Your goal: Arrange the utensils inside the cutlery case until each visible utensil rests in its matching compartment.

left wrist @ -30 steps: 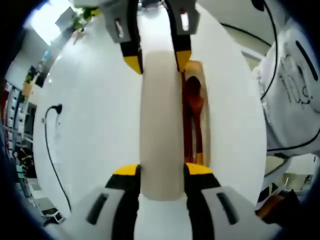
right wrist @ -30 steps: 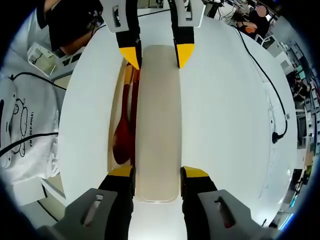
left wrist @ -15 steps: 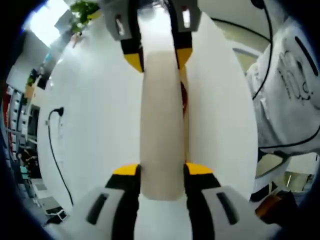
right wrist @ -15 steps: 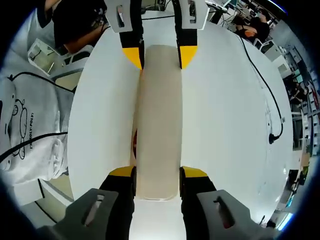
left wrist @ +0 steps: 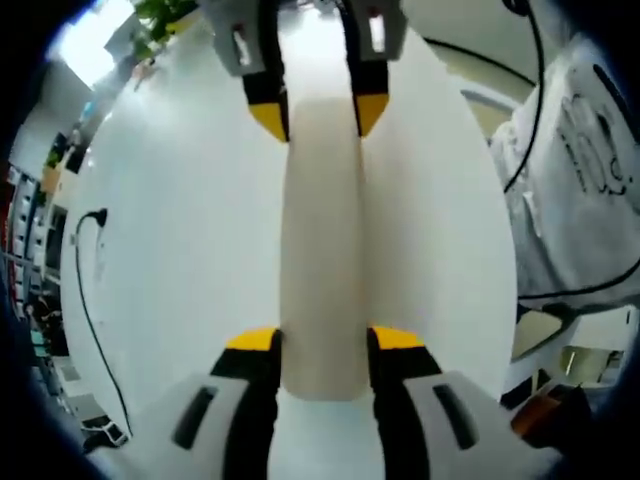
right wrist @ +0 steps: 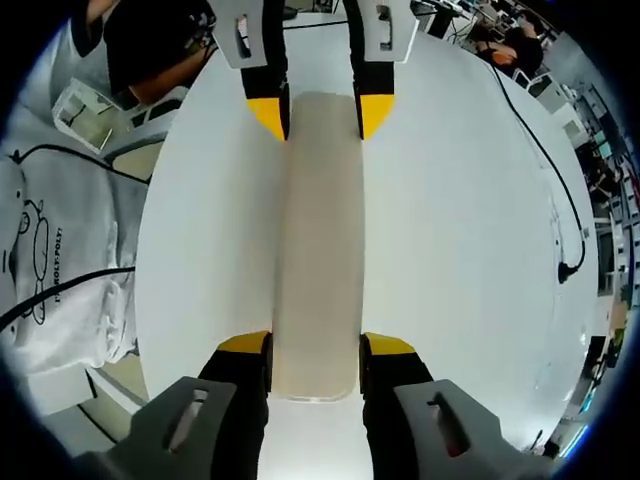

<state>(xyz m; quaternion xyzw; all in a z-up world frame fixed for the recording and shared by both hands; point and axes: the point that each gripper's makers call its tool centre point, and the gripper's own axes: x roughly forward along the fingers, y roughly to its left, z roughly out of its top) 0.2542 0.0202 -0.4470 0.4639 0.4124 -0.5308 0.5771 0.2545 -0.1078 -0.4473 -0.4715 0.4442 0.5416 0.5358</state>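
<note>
A long beige cutlery case lid (left wrist: 320, 240) lies flat on the white table (left wrist: 180, 230), held at both ends. My left gripper (left wrist: 322, 340) is shut on its near end in the left gripper view, where the right gripper (left wrist: 320, 115) clamps the far end. The right gripper view has the same lid (right wrist: 320, 230) running away from my right gripper (right wrist: 315, 345), which is shut on it, with the left gripper (right wrist: 322, 112) at the far end. The case and the utensils are hidden under the lid.
A black cable (left wrist: 85, 270) trails over the table's left part, and it also curves along the right side as the cable (right wrist: 560, 200) in the right gripper view. A person in a white printed shirt (left wrist: 580, 160) stands at the table's edge.
The lid has slid sideways over the case. The reddish wooden spoon and other utensils that showed beside it one second ago are now covered.
</note>
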